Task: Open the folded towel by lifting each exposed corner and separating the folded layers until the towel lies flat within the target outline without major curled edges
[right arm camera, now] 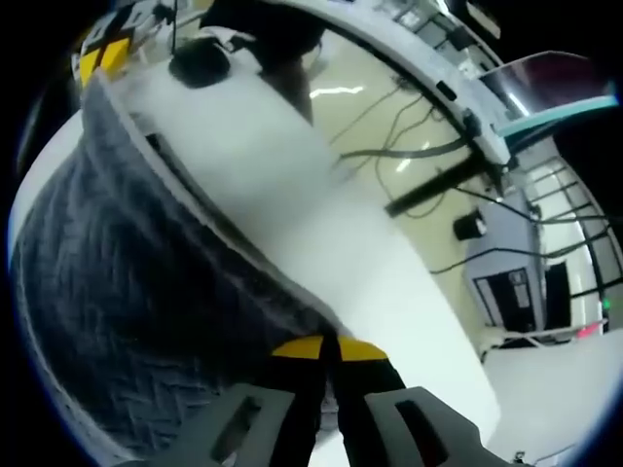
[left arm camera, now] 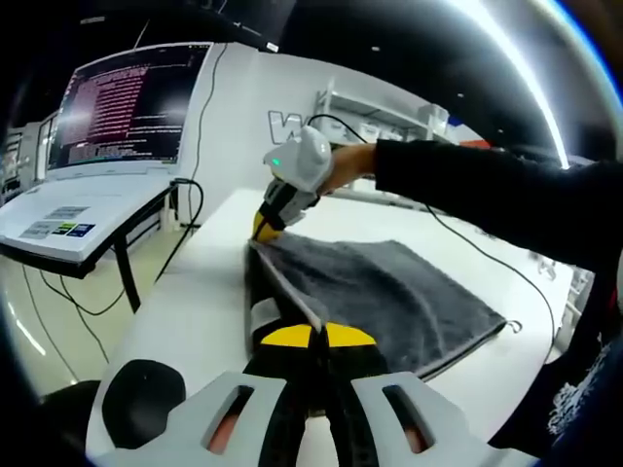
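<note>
**Two tongs pinch the gray towel**

We see a gray towel (left arm camera: 389,292) lying on the white table (left arm camera: 195,302). In the left gripper view, our left tongs (left arm camera: 318,336) are clenched on the near corner of the towel. The right tongs (left arm camera: 265,226) are at the far corner of the towel, held by a hand (left arm camera: 348,165), and they pinch that edge too. In the right gripper view, the right tongs (right arm camera: 327,352) are squeezed tight on the towel's (right arm camera: 127,282) edge. Beyond the towel, past the table's edge, a computer screen (left arm camera: 127,102) glows.
</note>
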`<state>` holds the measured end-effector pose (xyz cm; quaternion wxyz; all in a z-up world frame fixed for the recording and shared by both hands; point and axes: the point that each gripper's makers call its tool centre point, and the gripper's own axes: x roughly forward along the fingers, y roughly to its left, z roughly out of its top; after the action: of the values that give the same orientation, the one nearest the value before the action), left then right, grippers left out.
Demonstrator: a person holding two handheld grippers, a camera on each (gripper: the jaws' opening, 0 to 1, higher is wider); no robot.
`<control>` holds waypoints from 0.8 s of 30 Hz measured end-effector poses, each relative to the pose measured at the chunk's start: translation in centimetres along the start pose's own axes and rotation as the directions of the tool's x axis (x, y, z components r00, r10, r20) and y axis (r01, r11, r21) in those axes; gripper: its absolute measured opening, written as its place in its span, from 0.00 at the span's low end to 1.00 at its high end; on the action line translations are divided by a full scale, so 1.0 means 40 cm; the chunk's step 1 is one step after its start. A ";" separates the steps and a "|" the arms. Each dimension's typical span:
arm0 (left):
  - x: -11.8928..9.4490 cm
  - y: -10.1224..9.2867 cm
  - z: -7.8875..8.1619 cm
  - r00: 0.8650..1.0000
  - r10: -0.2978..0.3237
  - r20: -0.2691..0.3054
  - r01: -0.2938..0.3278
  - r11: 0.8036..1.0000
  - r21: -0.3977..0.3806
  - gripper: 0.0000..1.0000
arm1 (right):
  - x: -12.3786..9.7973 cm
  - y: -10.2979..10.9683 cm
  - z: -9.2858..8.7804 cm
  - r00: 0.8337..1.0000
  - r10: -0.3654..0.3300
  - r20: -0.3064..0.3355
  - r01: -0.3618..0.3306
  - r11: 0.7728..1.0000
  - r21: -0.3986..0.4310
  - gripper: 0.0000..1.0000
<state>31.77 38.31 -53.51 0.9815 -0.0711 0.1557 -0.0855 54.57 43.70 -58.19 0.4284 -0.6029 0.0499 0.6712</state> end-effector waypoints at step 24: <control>0.012 -0.070 0.050 0.997 -0.076 0.022 0.076 0.997 0.004 0.00 | -0.059 -0.019 -0.001 0.992 -0.112 0.054 0.108 0.991 0.077 0.00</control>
<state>32.45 35.72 -51.31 0.9793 -0.0765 0.1421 -0.1224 54.89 42.95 -55.85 0.4878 -0.5688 0.0289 0.6616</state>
